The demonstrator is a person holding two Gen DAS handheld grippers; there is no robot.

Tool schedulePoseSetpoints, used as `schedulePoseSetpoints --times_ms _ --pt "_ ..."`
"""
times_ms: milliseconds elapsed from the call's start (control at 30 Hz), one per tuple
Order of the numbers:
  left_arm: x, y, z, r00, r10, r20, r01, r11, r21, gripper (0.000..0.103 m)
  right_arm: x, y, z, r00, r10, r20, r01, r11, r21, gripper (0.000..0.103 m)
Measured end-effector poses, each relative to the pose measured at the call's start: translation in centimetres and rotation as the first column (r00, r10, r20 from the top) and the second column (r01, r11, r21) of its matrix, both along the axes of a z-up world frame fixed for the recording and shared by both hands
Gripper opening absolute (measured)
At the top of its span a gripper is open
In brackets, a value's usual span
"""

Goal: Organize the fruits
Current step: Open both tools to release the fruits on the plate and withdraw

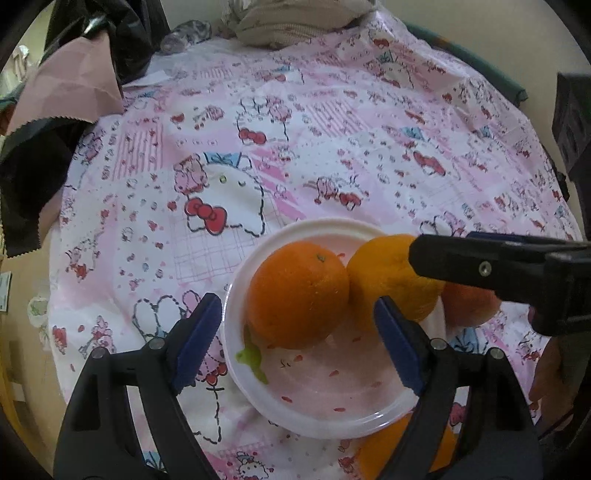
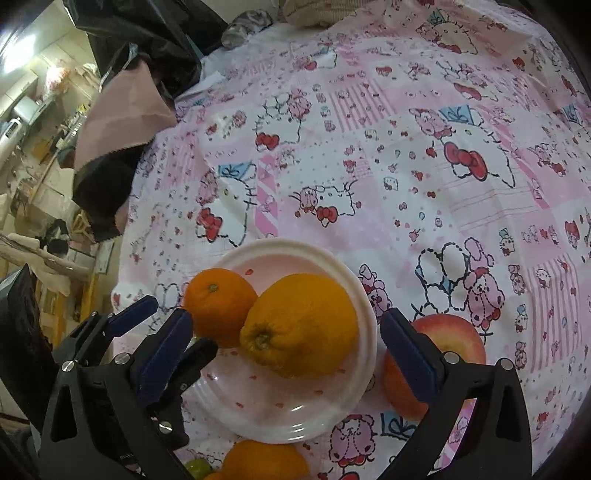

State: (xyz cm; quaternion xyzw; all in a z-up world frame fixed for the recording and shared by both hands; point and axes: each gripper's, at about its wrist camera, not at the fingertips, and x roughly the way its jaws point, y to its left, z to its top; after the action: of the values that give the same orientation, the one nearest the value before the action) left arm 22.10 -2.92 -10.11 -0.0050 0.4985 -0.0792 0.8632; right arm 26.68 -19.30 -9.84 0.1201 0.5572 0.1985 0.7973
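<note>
1. Left gripper: jaws spread wide, hovering low over the near-left part of the white plate. Blue pads straddle the darker orange without touching it. Nothing held.
2. Right gripper: also spread wide, straddling the paler orange; I can't confirm either pad touches it. It reaches in from the right side of the plate; in the left wrist view one of its fingers crosses in front of that paler orange.
3. Fruit positions: darker orange and paler orange sit side by side, touching, on the plate. Red apple sits on the cloth just beside the plate's right edge, partly behind the right gripper's finger; in the left view only a slice of the apple shows.
4. Third orange lies on the cloth at the plate's near edge, cut off by the frame; in the left view that orange is mostly behind the gripper finger.
5. Small green thing under the darker orange, partly hidden — can't identify it. Another green item at the right view's bottom edge, cropped.
6. Surface: pink-and-white cartoon-print cloth. Dark and pink fabric piled at far left, cushion at far edge. Cluttered room beyond, blurred.
</note>
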Motion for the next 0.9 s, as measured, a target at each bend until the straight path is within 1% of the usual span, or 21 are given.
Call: schedulePoseSetpoints --times_ms 200,300,367,433,533,600,667,767,867,900 --pt "-1.5 0.3 3.2 0.998 0.031 0.055 -0.029 0.999 -0.028 0.082 -1.7 -1.2 2.6 0.998 -0.022 0.056 0.021 1.0 0.018 0.103" --pt "-2.5 0.4 4.6 0.996 0.042 0.079 -0.039 0.998 -0.041 0.082 -3.0 -2.1 3.6 0.995 -0.043 0.089 0.043 0.999 -0.003 0.103" --pt "-3.5 0.5 5.5 0.994 0.047 0.096 -0.043 0.998 -0.048 0.082 -4.1 -2.8 4.1 0.989 -0.085 0.121 0.093 0.994 -0.065 0.103" --pt "-4.2 0.5 6.3 0.993 0.047 0.108 -0.043 0.998 -0.044 0.082 -5.0 -3.7 4.2 0.983 -0.134 0.126 0.148 0.983 -0.106 0.103" --pt "-6.2 0.6 7.7 0.989 0.054 0.138 -0.049 0.998 -0.043 0.082 -6.7 -4.9 4.7 0.976 -0.183 0.115 0.195 0.975 -0.104 0.103" --pt "-7.3 0.8 8.4 0.987 0.066 0.149 -0.059 0.997 -0.055 0.082 -8.1 -5.5 5.3 0.969 -0.207 0.133 0.223 0.968 -0.113 0.103" --pt "-8.6 1.0 8.8 0.985 0.085 0.152 -0.075 0.995 -0.066 0.082 -9.5 -5.8 5.8 0.963 -0.222 0.151 0.242 0.962 -0.129 0.103" --pt "-10.0 1.4 9.0 0.984 0.108 0.144 -0.097 0.992 -0.085 0.082 -11.3 -6.3 6.0 0.954 -0.261 0.147 0.283 0.947 -0.153 0.103" --pt "-11.2 1.9 8.8 0.981 0.136 0.135 -0.126 0.989 -0.082 0.082 -13.1 -6.6 5.9 0.946 -0.279 0.163 0.309 0.928 -0.207 0.103" --pt "-11.7 2.1 8.6 0.981 0.148 0.129 -0.139 0.987 -0.08 0.082 -13.6 -6.7 5.8 0.947 -0.279 0.16 0.308 0.928 -0.208 0.103"
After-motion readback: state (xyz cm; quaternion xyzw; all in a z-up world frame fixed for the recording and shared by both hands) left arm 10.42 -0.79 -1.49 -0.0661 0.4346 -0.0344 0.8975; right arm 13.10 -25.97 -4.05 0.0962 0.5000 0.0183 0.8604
